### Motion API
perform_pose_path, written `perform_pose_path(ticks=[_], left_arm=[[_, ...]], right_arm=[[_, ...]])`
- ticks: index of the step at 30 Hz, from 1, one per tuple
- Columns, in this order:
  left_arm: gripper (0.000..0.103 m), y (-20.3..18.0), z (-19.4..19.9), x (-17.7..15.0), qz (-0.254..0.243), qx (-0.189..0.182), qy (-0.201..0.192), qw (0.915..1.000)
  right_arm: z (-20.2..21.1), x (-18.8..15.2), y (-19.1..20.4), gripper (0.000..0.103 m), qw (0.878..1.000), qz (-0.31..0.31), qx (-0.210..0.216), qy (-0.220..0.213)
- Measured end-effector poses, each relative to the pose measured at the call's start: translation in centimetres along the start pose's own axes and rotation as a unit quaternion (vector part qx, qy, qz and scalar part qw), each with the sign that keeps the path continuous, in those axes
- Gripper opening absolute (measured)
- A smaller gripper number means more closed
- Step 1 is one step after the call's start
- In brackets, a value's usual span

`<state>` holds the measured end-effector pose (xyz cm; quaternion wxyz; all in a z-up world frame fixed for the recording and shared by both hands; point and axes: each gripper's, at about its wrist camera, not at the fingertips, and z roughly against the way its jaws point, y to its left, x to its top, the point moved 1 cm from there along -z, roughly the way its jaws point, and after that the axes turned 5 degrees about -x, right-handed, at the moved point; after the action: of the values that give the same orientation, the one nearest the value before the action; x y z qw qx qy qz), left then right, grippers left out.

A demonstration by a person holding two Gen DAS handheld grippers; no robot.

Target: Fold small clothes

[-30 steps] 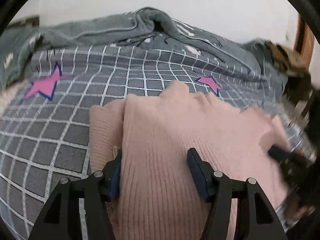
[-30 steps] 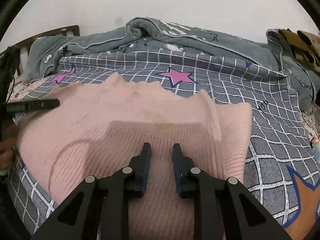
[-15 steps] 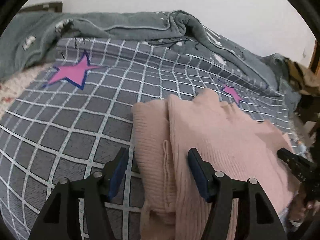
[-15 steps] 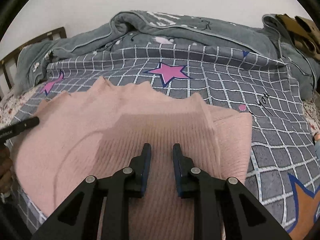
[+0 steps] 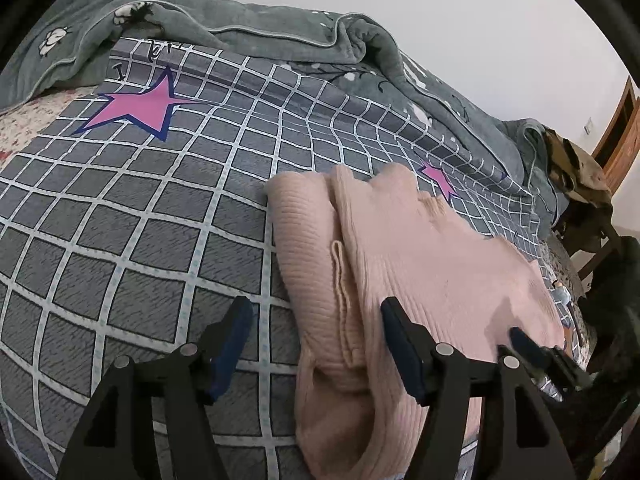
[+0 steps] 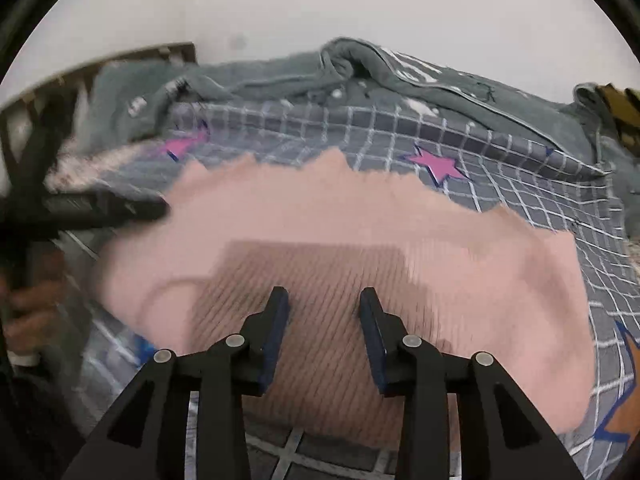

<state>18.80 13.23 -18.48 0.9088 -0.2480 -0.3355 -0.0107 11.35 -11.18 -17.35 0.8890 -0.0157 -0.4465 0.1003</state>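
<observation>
- Left hand-held gripper (image 5: pixel 316 344): jaws spread wide, gripping nothing; it hangs over the left border of the pink sweater (image 5: pixel 400 280), with the left finger above bare bedspread and the right finger above the knit
- Right hand-held gripper (image 6: pixel 324 336): jaws parted with a clear gap, holding nothing; both fingers sit over the near, shaded part of the sweater (image 6: pixel 360 248); contact with the fabric cannot be told, as the view is motion-blurred
- Pink sweater: ribbed knit, lying flat on the bed, its near part at the bed's front edge; in the left wrist view a folded strip runs along its left side with a seam edge between the jaws
- In the left wrist view the right gripper's tip (image 5: pixel 532 348) shows at the sweater's right edge; in the right wrist view the left gripper (image 6: pixel 100 210) shows at its left edge
- Bedspread (image 5: pixel 140 240): grey with white grid and pink stars (image 5: pixel 140 108), beneath and around the sweater
- Grey blanket (image 5: pixel 280 28): bunched along the far side of the bed, against the white wall (image 5: pixel 440 8)
</observation>
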Motion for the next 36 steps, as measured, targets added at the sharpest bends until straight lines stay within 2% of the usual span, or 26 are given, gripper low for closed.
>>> perform_pose_path(ticks=[4, 9, 14, 19, 22, 26, 28, 29, 33, 34, 36], left_arm=[[0.065, 0.1, 0.2, -0.1, 0.001, -0.003, 0.001, 1.0000], [0.067, 0.5, 0.3, 0.0, 0.009, -0.024, 0.002, 0.9997], [0.067, 0.6, 0.0, -0.2, 0.012, -0.042, 0.007, 0.9990], [0.068, 0.5, -0.6, -0.2, 0.018, -0.057, 0.015, 0.9981], [0.068, 0.0, -1.4, -0.2, 0.015, -0.054, 0.022, 0.9982], [0.067, -0.6, -2.2, 0.0, 0.021, -0.038, 0.024, 0.9988], [0.067, -0.8, -2.5, 0.1, 0.027, -0.037, 0.024, 0.9987], [0.064, -0.8, -2.7, 0.2, 0.029, -0.036, 0.028, 0.9985], [0.034, -0.6, -2.9, 0.4, 0.051, -0.045, 0.031, 0.9972], [0.029, -0.2, -2.7, 0.5, 0.069, -0.051, 0.026, 0.9960], [0.025, 0.5, -2.2, 0.9, 0.119, -0.065, 0.018, 0.9906]], right_arm=[[-1.1, 1.2, -0.4, 0.036, 1.000, -0.020, -0.016, 0.008], [-3.8, 2.7, -1.4, 0.036, 0.998, -0.044, -0.039, 0.020], [-2.9, 1.8, -0.8, 0.036, 0.998, -0.029, -0.052, 0.016], [-0.9, 0.5, -1.0, 0.036, 0.999, -0.027, -0.030, 0.020], [-0.4, -0.1, -1.4, 0.036, 0.999, -0.034, -0.021, 0.021], [-0.6, -0.5, -0.4, 0.036, 0.999, -0.020, -0.044, 0.010], [-0.8, -0.2, -0.5, 0.036, 0.999, -0.028, -0.040, 0.014], [-0.9, 0.0, -0.8, 0.036, 0.999, -0.032, -0.031, 0.020], [-0.5, 1.0, -3.4, 0.037, 0.994, -0.070, 0.051, 0.061], [0.2, 1.1, -4.8, 0.037, 0.990, -0.096, 0.081, 0.067], [1.5, 1.1, -6.7, 0.037, 0.985, -0.125, 0.100, 0.066]])
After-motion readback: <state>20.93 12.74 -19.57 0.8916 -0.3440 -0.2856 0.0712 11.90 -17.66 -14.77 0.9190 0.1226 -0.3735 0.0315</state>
